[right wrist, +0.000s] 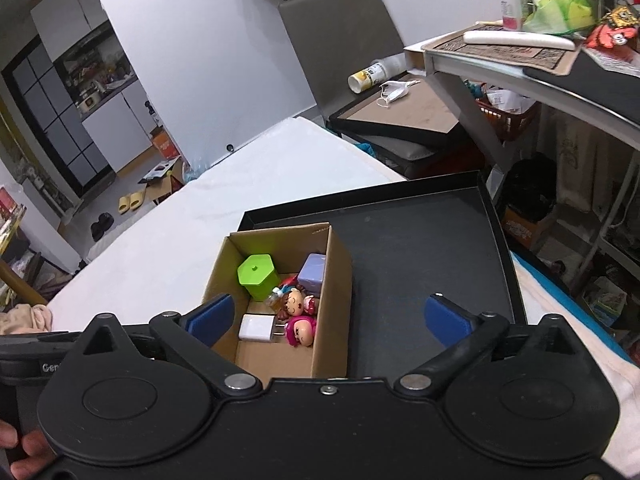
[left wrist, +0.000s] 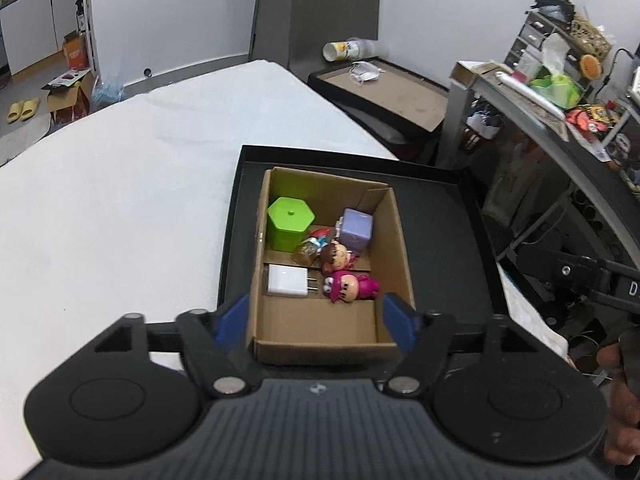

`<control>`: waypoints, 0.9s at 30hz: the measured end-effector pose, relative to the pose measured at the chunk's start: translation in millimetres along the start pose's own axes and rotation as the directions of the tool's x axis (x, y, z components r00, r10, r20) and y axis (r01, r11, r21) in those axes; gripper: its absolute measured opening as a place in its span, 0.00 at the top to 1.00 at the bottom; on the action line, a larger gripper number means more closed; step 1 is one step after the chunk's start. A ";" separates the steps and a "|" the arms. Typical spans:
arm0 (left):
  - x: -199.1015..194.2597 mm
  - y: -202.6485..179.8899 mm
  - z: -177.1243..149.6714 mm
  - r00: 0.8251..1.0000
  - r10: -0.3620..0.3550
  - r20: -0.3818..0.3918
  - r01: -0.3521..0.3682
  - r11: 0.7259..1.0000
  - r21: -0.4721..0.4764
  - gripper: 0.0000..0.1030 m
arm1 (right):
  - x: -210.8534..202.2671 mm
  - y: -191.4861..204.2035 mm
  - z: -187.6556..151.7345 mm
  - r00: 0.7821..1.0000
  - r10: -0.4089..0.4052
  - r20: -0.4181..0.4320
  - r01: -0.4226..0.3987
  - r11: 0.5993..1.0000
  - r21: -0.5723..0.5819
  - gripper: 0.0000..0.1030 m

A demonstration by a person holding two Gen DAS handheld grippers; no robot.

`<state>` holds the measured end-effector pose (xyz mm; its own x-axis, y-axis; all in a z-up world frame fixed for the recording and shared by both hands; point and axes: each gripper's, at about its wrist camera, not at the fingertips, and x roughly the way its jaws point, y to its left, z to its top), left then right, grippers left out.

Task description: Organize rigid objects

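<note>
A brown cardboard box (left wrist: 394, 232) (right wrist: 338, 280) stands in a shallow black tray (left wrist: 452, 240) (right wrist: 420, 248) on a white table. Inside it lie a green hexagonal container (left wrist: 290, 220) (right wrist: 258, 274), a lilac cube (left wrist: 357, 230) (right wrist: 315, 271), a white charger plug (left wrist: 288, 281) (right wrist: 258, 328), a brown-haired doll (left wrist: 336, 256) (right wrist: 294, 301), a pink-haired doll (left wrist: 348, 286) (right wrist: 301, 332) and a small amber bottle (left wrist: 304, 252). My left gripper (left wrist: 318, 320) hangs open above the box's near end, nothing between its blue pads. My right gripper (right wrist: 330, 322) is open wide over the box's right wall, holding nothing.
The white table (left wrist: 120, 200) stretches left of the tray. Behind stand a second black tray with a face mask (left wrist: 364, 72) and a paper cup (left wrist: 346, 50). A cluttered metal shelf (left wrist: 560, 92) rises at the right. A chair back (right wrist: 332, 40) stands by the wall.
</note>
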<state>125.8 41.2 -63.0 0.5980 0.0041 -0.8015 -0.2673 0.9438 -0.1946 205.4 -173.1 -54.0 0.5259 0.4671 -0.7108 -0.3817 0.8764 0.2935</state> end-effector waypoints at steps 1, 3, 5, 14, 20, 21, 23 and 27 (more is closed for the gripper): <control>-4.6 -1.5 -0.8 1.000 0.000 0.003 0.000 1.000 0.003 0.25 | -4.4 0.4 -0.5 1.000 0.000 0.005 0.000 1.000 0.007 0.00; -13.7 -4.1 -2.5 1.000 0.003 0.011 -0.003 1.000 0.013 0.20 | -14.8 3.0 -2.7 1.000 0.007 0.019 -0.007 1.000 0.009 0.00; -22.3 -5.2 -4.3 1.000 0.017 0.013 -0.017 1.000 0.016 0.17 | -24.3 5.4 -5.1 1.000 0.009 0.030 -0.009 1.000 0.002 0.00; -65.0 -5.8 -16.4 0.998 -0.010 0.061 0.007 0.999 0.048 0.11 | -62.1 16.1 -18.8 0.997 -0.024 0.072 0.025 1.000 -0.015 0.00; -86.7 -3.8 -28.1 0.996 -0.030 0.081 0.026 0.998 0.053 0.10 | -86.5 20.8 -27.2 0.995 -0.029 0.096 0.031 0.999 -0.018 0.00; -90.1 -3.4 -30.1 0.996 -0.033 0.083 0.029 0.998 0.053 0.10 | -90.7 20.9 -29.3 0.994 -0.028 0.103 0.030 0.999 -0.014 0.00; -97.1 -3.5 -34.6 0.995 -0.036 0.090 0.030 0.997 0.068 0.10 | -97.7 21.0 -33.2 0.994 -0.027 0.109 0.028 1.000 -0.005 0.00; -109.0 -1.2 -42.3 0.994 -0.049 0.097 0.042 0.997 0.068 0.10 | -107.2 24.3 -42.3 0.995 -0.035 0.097 0.037 0.999 -0.013 0.00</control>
<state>29.0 25.7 0.6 0.6807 -0.0097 -0.7325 -0.1902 0.9633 -0.1895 107.6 -206.8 2.3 0.6104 0.4450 -0.6553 -0.3718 0.8914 0.2590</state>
